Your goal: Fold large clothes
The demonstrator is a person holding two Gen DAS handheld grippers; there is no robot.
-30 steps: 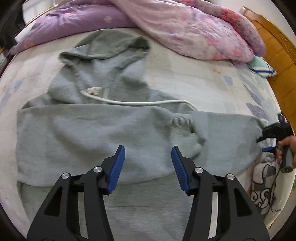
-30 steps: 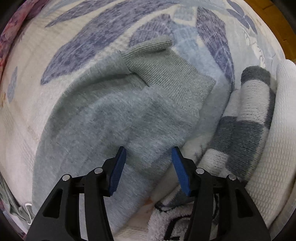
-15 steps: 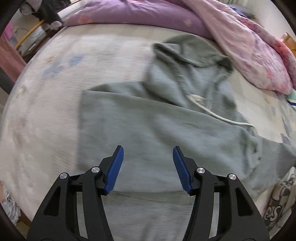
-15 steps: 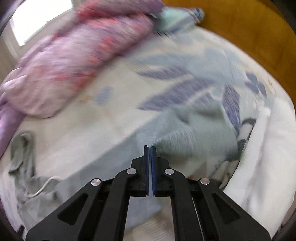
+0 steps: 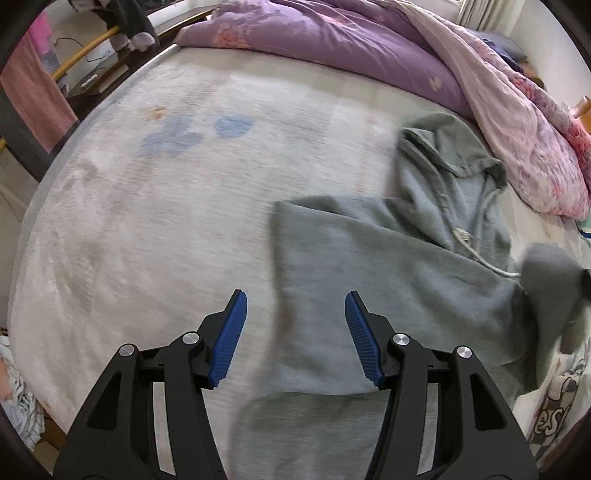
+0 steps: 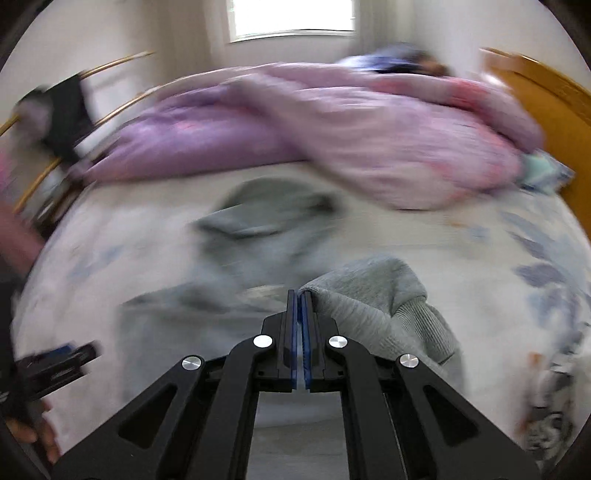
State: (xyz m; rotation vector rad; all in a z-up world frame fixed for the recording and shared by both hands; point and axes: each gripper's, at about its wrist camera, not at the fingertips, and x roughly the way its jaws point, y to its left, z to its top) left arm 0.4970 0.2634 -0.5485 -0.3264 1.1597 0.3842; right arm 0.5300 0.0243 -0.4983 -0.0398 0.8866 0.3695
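One grey hooded sweatshirt [image 5: 388, 280] lies on a bed [image 5: 147, 221] covered with a pale sheet printed with blue patches, its single hood [image 5: 447, 147] towards the quilts at the far side and its hem towards the near edge, so that its long axis runs from near to far across the mattress. One white drawstring [image 5: 480, 254] trails over its chest. One sleeve, ending in a ribbed cuff [image 6: 399, 317], is lifted clear of the sheet and hangs just to the right of the right gripper [image 6: 300, 295], whose blue pads are pressed together with only a thin slit between them; the fabric appears pinched at their tips, though motion blur leaves the exact contact unclear. The left gripper [image 5: 293, 301] hovers above the sweatshirt's left edge, jaws apart and nothing between them, one blue pad over bare sheet, the other over grey fabric. In the left wrist view the raised sleeve shows as a dark blur at the right. Two quilts are heaped at the far side: one purple quilt [image 5: 332, 40] and one pink floral quilt [image 5: 524, 122]. One wooden headboard [image 6: 546, 110] stands at the right, one window [image 6: 291, 18] beyond.
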